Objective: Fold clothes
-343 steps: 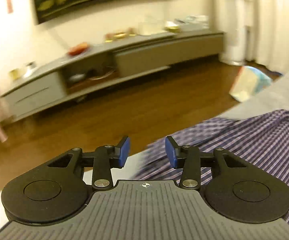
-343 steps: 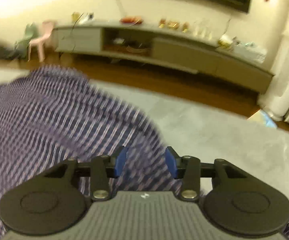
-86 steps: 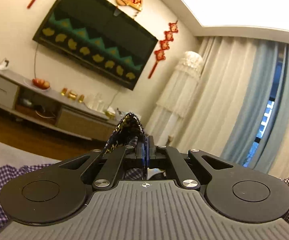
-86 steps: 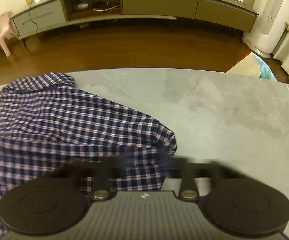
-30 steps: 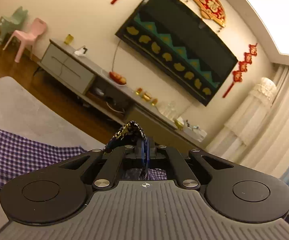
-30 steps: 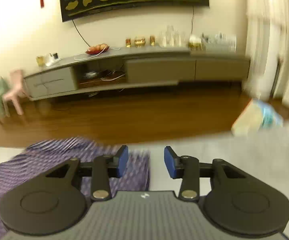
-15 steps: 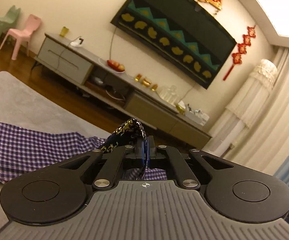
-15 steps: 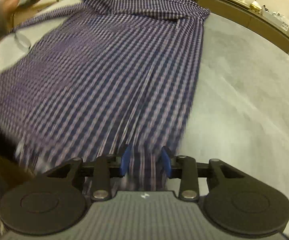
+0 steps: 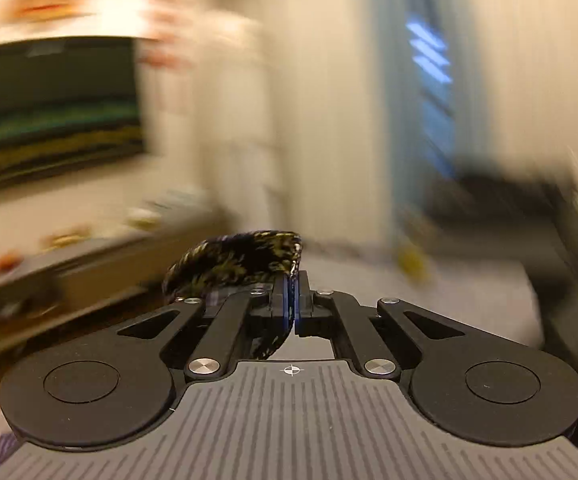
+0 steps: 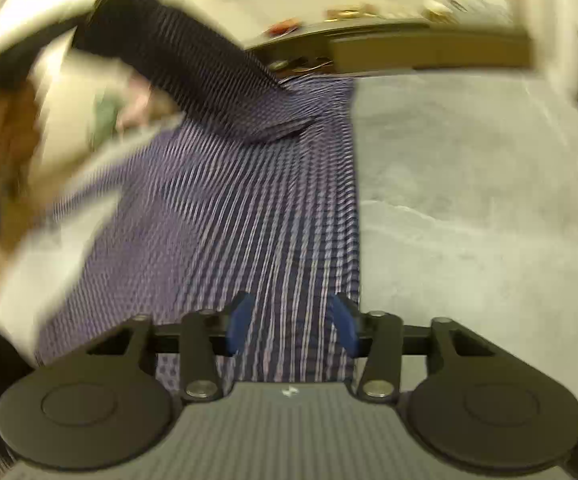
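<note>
Shirt [image 10: 249,216] blue-checked, spread flat, corner lifted

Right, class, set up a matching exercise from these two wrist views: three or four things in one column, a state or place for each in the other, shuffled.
Things:
1. left gripper
2. right gripper
3. plaid shirt
4. grey tabletop

States:
A. jaws apart, above the shirt's edge
B. bare beside the shirt
C. jaws clamped on a fold of fabric
D. spread flat, one part lifted

Pairs: 1-C, 2-A, 3-D, 4-B
</note>
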